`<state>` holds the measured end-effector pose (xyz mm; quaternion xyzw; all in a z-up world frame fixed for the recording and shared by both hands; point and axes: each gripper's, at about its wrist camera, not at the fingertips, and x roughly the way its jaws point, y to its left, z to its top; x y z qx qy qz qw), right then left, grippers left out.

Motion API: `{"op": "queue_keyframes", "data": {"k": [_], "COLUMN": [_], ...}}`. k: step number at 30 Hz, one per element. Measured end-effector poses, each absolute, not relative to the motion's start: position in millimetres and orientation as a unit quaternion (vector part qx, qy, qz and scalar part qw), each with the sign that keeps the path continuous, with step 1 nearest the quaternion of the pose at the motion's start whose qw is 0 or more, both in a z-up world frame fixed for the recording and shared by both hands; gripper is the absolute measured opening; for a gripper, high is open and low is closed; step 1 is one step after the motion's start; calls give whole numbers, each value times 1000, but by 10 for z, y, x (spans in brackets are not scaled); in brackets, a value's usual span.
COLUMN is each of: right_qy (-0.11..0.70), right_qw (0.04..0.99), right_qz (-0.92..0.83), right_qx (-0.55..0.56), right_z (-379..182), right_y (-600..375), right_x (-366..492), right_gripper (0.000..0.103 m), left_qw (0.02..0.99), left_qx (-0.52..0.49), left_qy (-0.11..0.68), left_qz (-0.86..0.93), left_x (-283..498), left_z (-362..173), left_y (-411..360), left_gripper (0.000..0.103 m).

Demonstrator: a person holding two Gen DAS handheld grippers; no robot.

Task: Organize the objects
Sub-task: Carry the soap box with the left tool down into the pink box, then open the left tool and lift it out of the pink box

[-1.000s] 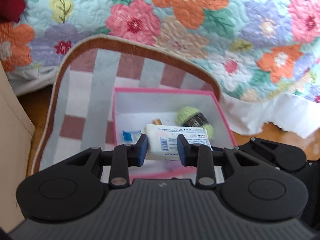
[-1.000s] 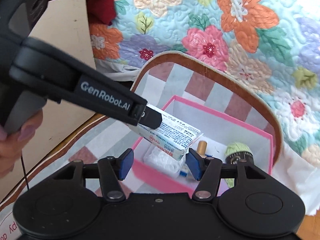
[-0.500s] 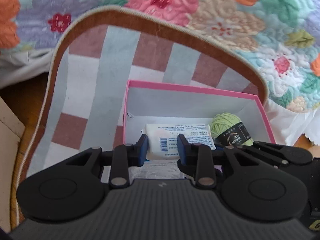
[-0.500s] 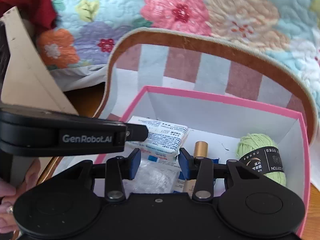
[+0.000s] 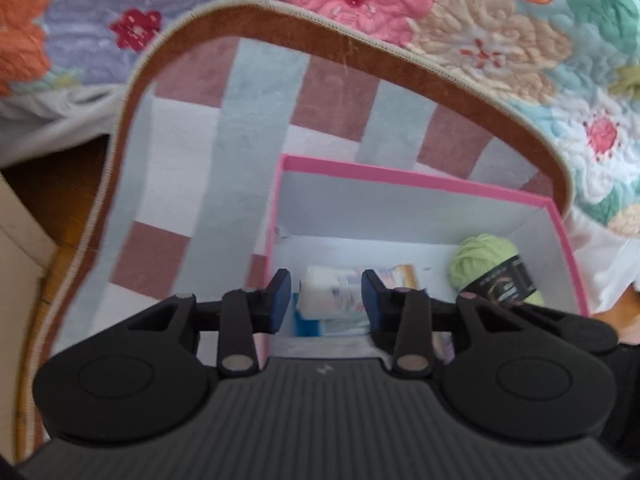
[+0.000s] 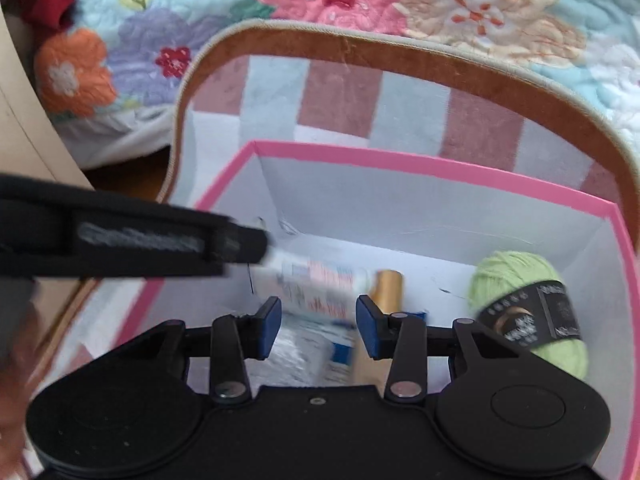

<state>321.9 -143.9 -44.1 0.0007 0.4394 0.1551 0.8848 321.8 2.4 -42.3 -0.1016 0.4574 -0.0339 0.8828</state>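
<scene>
A pink-rimmed white box (image 5: 416, 178) (image 6: 400, 164) sits on a striped rug. Inside lie a white printed packet (image 5: 336, 292) (image 6: 320, 284), a green yarn ball (image 5: 492, 268) (image 6: 524, 296), a gold tube (image 6: 390, 284) and blue-and-white packs (image 6: 316, 352). My left gripper (image 5: 325, 300) hangs over the box's left part, its jaws open, with the white packet lying loose below them. Its finger (image 6: 132, 244) shows in the right wrist view. My right gripper (image 6: 316, 326) is open and empty above the box's contents.
The rug (image 5: 248, 128) has a brown border and lies against a floral quilt (image 5: 480, 20). A cardboard panel (image 6: 24, 120) stands at the left. Wooden floor (image 5: 52, 184) shows beside the rug.
My left gripper lowered the white packet into the box and opened, letting it go. My right gripper opened wider and moved closer over the box.
</scene>
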Motion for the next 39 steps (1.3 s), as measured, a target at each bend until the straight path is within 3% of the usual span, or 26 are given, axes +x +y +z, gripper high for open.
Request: {"op": "queue_keyframes", "data": {"k": [7,19,24,31,35,39], "right_qy": [447,442,433,429,430,443], "right_qw": [879,872,867,862,859,858], "right_qz": [164,209,241,263,269,258], "right_qx": [27,-16,-45,-63,-65,-37], "right_z": [-229,687,990,1007,862,669], "right_y": [-1690,-1920,-1926,-1980,-2016,-2091], "right_x": [2876,2089,1713,1384,1205,1106], "right_gripper": [47,47,53,64,70,72], "left_qw": [860,849,847,844,838,834], "left_qx": [-83,21,34,48,29,6], "left_qy": [500,516,510,511,516,525], "left_qz": [-53,-115,-145,-159,-176,-170], "left_x": [2913,2166,1942,1681,1642,1669], "left_z": [-144,713,965,1014,906,659], "left_y": [88,-79,-116,-219,-289,-336], "left_gripper": [41,49,61,67,87,88]}}
